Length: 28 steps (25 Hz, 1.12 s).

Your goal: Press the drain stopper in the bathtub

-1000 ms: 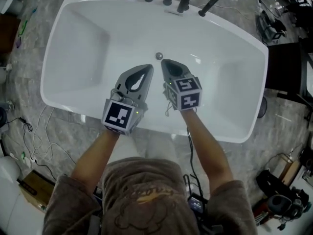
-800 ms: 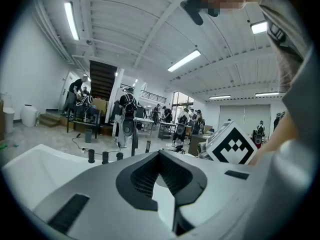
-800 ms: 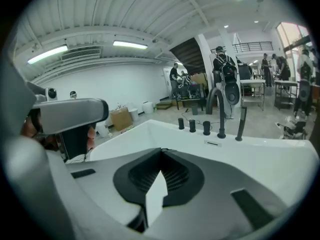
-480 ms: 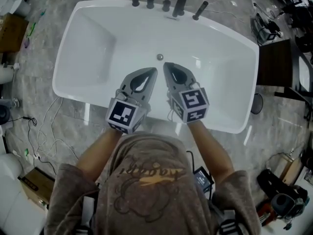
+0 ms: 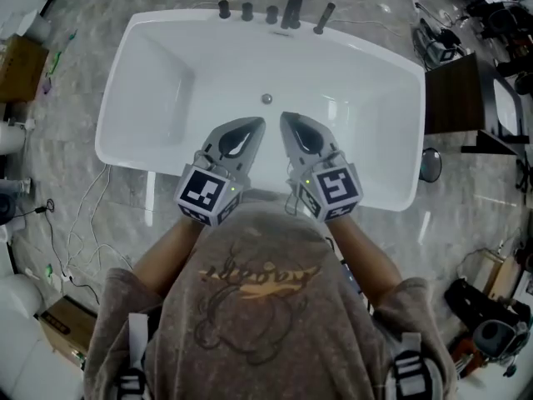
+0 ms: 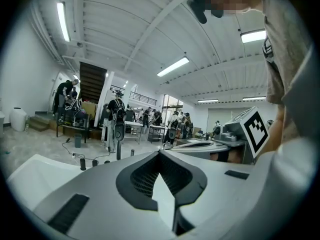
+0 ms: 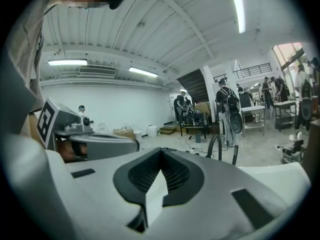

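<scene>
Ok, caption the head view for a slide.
Left gripper and right gripper, jaws together, hover over a white rectangular bathtub, short of its small round metal drain stopper.

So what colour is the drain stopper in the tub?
The drain stopper is silver-grey, on the white bathtub floor; clearest in the head view.

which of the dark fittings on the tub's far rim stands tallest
The curved spout, fourth from the left; the three knobs left of it are short stubs.

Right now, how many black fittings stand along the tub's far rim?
5, in a row from the left: first knob, second knob, third knob, tall spout, slanted handle. None looks hidden.
</scene>
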Each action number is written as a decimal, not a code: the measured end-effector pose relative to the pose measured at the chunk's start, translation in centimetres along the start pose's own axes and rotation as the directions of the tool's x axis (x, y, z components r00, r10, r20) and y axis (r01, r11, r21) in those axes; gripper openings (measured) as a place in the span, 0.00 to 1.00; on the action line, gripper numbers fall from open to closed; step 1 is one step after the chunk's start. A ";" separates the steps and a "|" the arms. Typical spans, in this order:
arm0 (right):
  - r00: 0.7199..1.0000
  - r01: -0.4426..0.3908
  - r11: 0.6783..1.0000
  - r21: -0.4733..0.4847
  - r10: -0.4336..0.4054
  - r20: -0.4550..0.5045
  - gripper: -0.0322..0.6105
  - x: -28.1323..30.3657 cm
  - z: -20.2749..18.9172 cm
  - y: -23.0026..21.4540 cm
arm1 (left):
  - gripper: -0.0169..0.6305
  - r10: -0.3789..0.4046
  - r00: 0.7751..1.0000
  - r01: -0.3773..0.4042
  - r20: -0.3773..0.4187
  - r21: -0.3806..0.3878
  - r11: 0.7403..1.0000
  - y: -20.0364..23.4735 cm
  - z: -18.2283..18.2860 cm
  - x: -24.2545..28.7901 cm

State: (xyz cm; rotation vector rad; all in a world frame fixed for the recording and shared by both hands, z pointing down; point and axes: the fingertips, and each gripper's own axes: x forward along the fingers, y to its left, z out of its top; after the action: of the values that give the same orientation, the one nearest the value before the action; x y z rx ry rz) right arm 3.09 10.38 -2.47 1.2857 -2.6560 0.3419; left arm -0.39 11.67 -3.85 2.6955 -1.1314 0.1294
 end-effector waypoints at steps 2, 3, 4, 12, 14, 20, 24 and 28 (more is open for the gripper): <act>0.999 -0.022 1.000 0.007 0.022 0.032 0.05 -1.0 0.8 0.7 | 0.03 -0.013 1.000 0.013 0.004 0.014 1.000 -0.6 0.2 -1.0; 0.998 -0.036 0.999 0.010 0.036 0.048 0.05 -1.5 1.2 1.1 | 0.03 -0.014 1.000 0.014 0.006 0.016 1.000 -0.8 0.3 -1.4; 0.997 -0.049 0.999 0.006 0.049 0.065 0.05 -1.9 1.6 1.4 | 0.03 -0.013 1.000 0.012 0.008 0.016 1.000 -0.9 0.5 -1.8; 0.981 -0.090 0.995 -0.042 0.096 0.169 0.05 -4.8 3.4 3.5 | 0.03 -0.005 0.999 0.003 0.044 0.047 0.999 -1.5 2.1 -4.0; 0.975 -0.104 0.993 -0.056 0.113 0.193 0.05 -5.4 3.8 4.2 | 0.03 -0.004 0.999 0.002 0.052 0.048 0.999 -1.8 2.5 -4.3; 0.965 -0.144 0.987 -0.069 0.156 0.210 0.05 -6.1 3.1 5.2 | 0.03 -0.016 0.997 0.007 0.075 0.120 0.993 -3.1 1.9 -4.3; 0.963 -0.154 0.986 -0.067 0.165 0.214 0.05 -5.8 2.4 4.9 | 0.03 0.002 0.996 -0.011 0.092 0.100 0.995 -2.7 1.1 -3.9; 0.962 -0.162 0.984 -0.075 0.174 0.209 0.05 -5.9 1.8 4.9 | 0.03 0.015 0.995 -0.022 0.099 0.076 0.997 -2.7 0.7 -3.7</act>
State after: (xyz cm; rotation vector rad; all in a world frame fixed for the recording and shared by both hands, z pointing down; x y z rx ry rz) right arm 2.73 17.22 -6.33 1.1418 -2.9421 0.1540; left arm -1.09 15.93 -5.62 2.7873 -1.2029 0.0446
